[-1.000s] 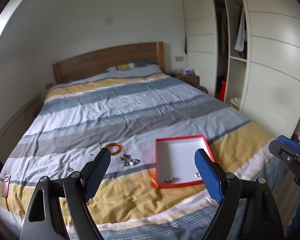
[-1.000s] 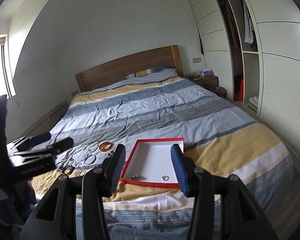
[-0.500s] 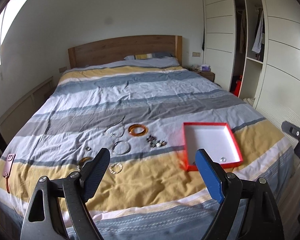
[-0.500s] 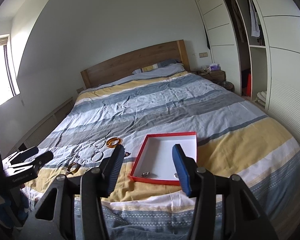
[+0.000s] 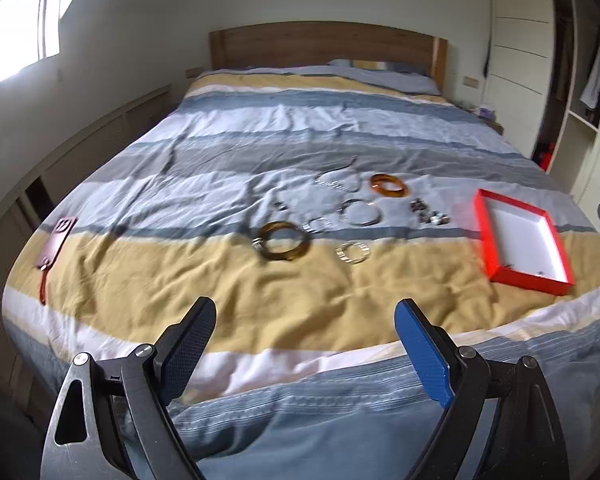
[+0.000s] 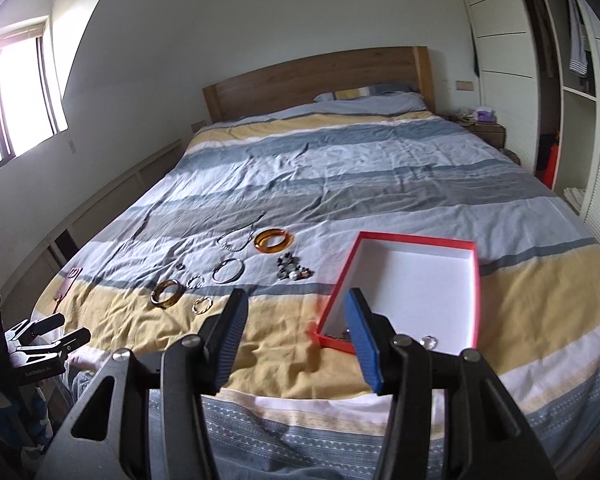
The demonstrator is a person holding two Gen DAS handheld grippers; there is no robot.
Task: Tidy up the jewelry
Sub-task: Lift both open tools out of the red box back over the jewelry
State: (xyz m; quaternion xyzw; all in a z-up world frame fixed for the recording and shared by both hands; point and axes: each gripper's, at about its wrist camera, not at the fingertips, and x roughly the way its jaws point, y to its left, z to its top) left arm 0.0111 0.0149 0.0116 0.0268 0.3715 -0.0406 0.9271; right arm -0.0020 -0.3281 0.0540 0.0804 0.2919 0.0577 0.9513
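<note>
A red box [image 5: 520, 236] [image 6: 416, 280] with a white inside lies open on the striped bedspread, with small pieces [image 6: 430, 341] at its near edge. To its left lie an orange bangle [image 5: 389, 185] [image 6: 273, 240], a dark brown bangle [image 5: 282, 240] [image 6: 167, 293], a silver hoop [image 5: 360, 212], a beaded bracelet [image 5: 353, 252], a chain [image 5: 336, 176] and a bead cluster [image 5: 428, 212]. My left gripper [image 5: 305, 312] hangs open over the bed's near edge, short of the jewelry. My right gripper [image 6: 296, 300] is open with nothing in it, its right finger before the box's near corner.
A brown strap-like case [image 5: 56, 244] lies at the bed's left edge. A wooden headboard [image 6: 320, 76] and pillow stand at the far end. A wardrobe [image 6: 580, 80] and nightstand [image 6: 488, 130] line the right side, a window [image 6: 16, 92] the left.
The left view has swung left and dropped toward the bed, so the jewelry sits in its centre and the box at its right. The right gripper has come lower and nearer the box.
</note>
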